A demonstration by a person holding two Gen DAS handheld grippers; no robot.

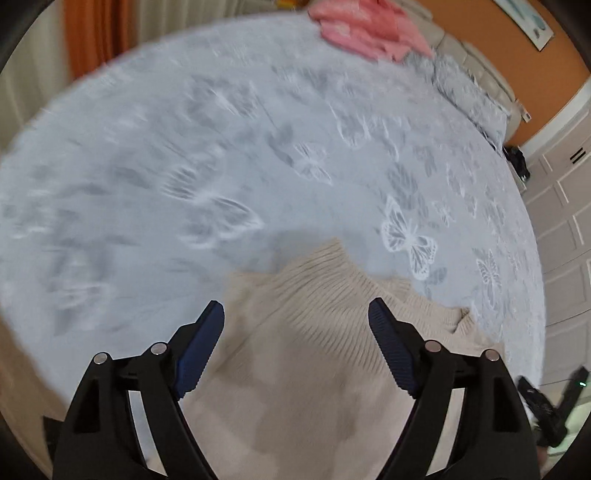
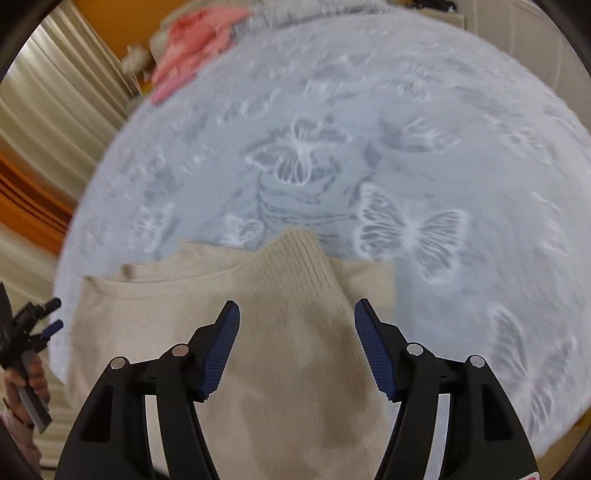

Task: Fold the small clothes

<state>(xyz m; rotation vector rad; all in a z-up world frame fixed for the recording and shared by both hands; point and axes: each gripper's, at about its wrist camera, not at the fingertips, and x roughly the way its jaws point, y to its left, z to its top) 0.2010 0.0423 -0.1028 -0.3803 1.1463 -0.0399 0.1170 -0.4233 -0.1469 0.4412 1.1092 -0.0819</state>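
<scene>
Both grippers hang over the cream knit sweater [image 1: 314, 332], jaws spread wide and holding nothing, probably so each can pick an edge to grab for a fold. The left gripper [image 1: 295, 314] fills the bottom centre of its view, with ribbed fabric showing between its blue pads [image 1: 199, 354]. The right gripper [image 2: 295, 314] sits likewise at the bottom of its own frame, above the same garment [image 2: 280, 350].

The sweater lies on the pale blue butterfly bedspread [image 1: 221, 166], filling the lower middle of both views. It looks partly folded: a ribbed piece (a sleeve or a collar, I cannot tell which) lies across the body and points toward frame centre. A pile of pink clothes [image 1: 365, 29] waits well apart, at the upper right of the left view.
</scene>
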